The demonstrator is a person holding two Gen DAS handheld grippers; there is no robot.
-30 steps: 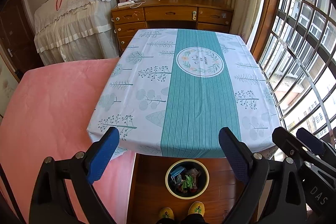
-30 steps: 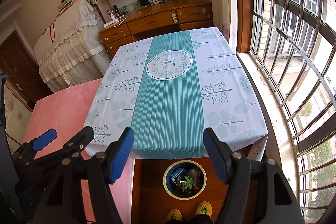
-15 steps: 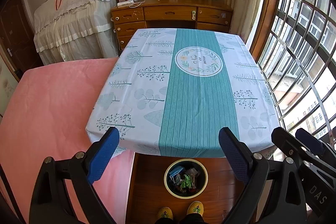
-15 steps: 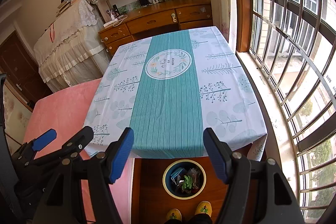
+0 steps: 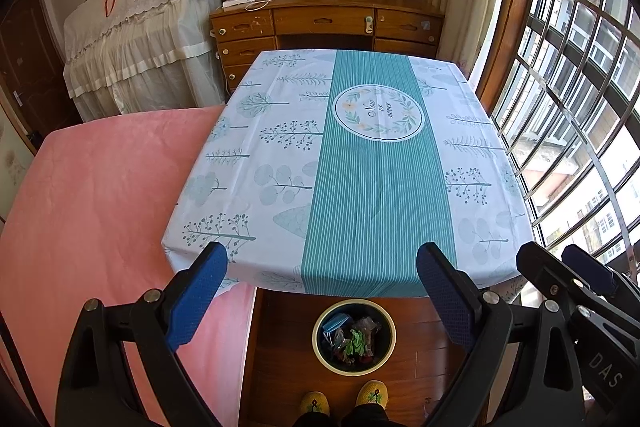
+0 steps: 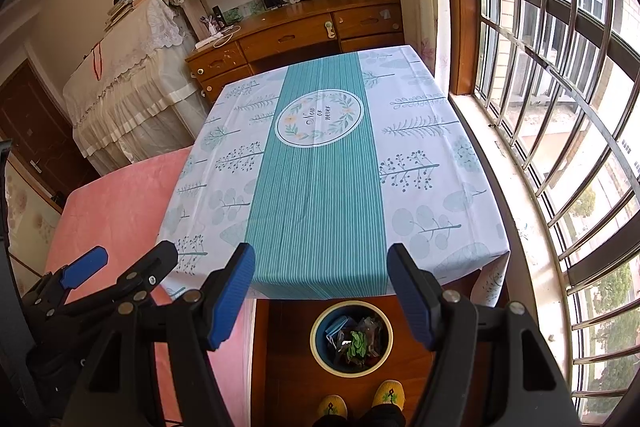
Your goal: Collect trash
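Nearest the camera, the left tool (image 5: 320, 291) and right tool (image 6: 320, 291) both hang wide open with nothing between their pads. Just below, the bin (image 5: 354, 337) on the floor holds wrappers and a mask. Beyond, the cloth-covered surface (image 5: 360, 163) shows no litter; collection looks finished, so next comes only checking for strays.

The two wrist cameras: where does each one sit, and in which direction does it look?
Left wrist: on the left gripper, looking down over the table; open jaws, the right gripper and slippers show.
Right wrist: on the right gripper, same direction; open jaws, the left gripper at left, slippers.
Shared: table, trash bin, desk.
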